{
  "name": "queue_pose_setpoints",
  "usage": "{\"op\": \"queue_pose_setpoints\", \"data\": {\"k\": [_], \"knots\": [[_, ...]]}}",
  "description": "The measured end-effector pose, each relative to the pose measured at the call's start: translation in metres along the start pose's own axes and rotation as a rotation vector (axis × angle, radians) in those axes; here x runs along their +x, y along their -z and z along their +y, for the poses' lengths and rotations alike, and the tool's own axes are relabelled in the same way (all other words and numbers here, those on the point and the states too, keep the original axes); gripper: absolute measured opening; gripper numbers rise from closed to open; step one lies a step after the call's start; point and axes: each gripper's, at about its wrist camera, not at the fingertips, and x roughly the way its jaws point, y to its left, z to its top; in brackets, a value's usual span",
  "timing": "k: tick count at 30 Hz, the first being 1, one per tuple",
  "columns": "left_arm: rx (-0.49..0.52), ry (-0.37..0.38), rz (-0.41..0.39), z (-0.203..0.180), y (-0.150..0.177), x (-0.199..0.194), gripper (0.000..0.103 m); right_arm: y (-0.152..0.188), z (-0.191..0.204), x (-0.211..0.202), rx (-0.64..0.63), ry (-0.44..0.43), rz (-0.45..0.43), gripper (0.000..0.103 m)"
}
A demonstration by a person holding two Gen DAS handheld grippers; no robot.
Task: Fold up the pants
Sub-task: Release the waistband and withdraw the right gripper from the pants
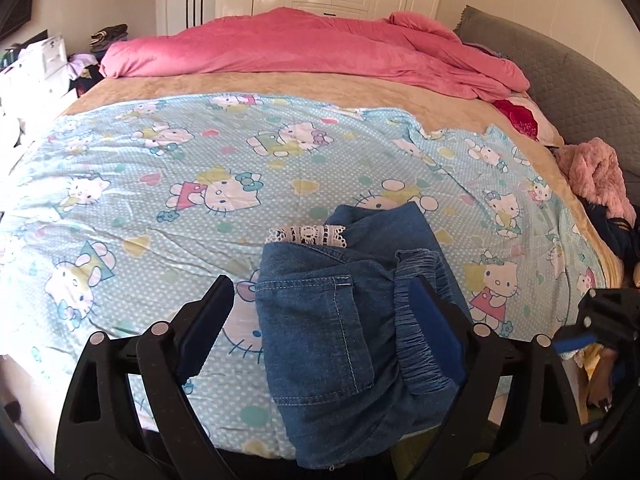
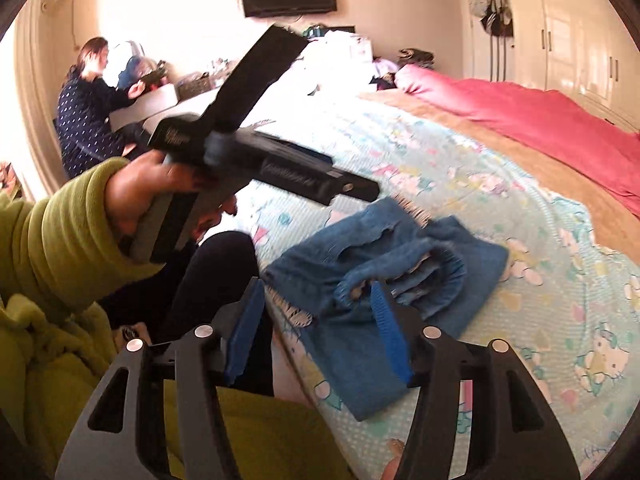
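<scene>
Folded denim pants (image 1: 340, 320) lay compact at 6 o'clock of the patterned sheet (image 1: 160, 184), overhanging the near bed edge, likely dropped there as a finished stack. Left gripper (image 1: 320, 332) spread wide, gripping nothing; right gripper (image 2: 316, 332) half open, also empty. Open sheet from 9 to 3 o'clock, pink duvet (image 1: 304, 48) bunched at 12.

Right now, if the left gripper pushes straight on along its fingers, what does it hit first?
Most likely the folded denim pants, lying between and just ahead of the left gripper and its open fingers, on the cartoon-print sheet. Depth is uncertain.
</scene>
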Motion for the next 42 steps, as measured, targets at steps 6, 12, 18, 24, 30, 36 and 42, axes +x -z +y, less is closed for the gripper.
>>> {"op": "queue_pose_setpoints", "data": {"k": [6, 12, 18, 24, 30, 36, 42], "knots": [[-0.018, -0.005, -0.04, 0.003, 0.002, -0.019, 0.088, -0.006, 0.006, -0.011, 0.027, 0.053, -0.054, 0.065], [-0.013, -0.031, -0.074, 0.003, 0.002, -0.037, 0.093, -0.023, -0.003, -0.023, 0.071, 0.138, -0.126, 0.086], [-0.026, -0.068, -0.101, 0.009, 0.002, -0.052, 0.094, -0.037, -0.011, -0.028, 0.102, 0.2, -0.158, 0.087], [-0.03, -0.098, -0.117, 0.014, 0.003, -0.063, 0.094, -0.047, -0.016, -0.037, 0.131, 0.25, -0.194, 0.087], [-0.011, -0.118, -0.14, 0.014, 0.002, -0.067, 0.094, -0.05, -0.026, -0.038, 0.186, 0.272, -0.199, 0.087], [-0.017, -0.118, -0.127, 0.016, 0.003, -0.06, 0.094, -0.052, -0.046, -0.033, 0.239, 0.307, -0.171, 0.087], [-0.013, -0.12, -0.113, 0.016, 0.003, -0.048, 0.094, -0.039, -0.062, -0.025, 0.298, 0.33, -0.145, 0.087]]}}
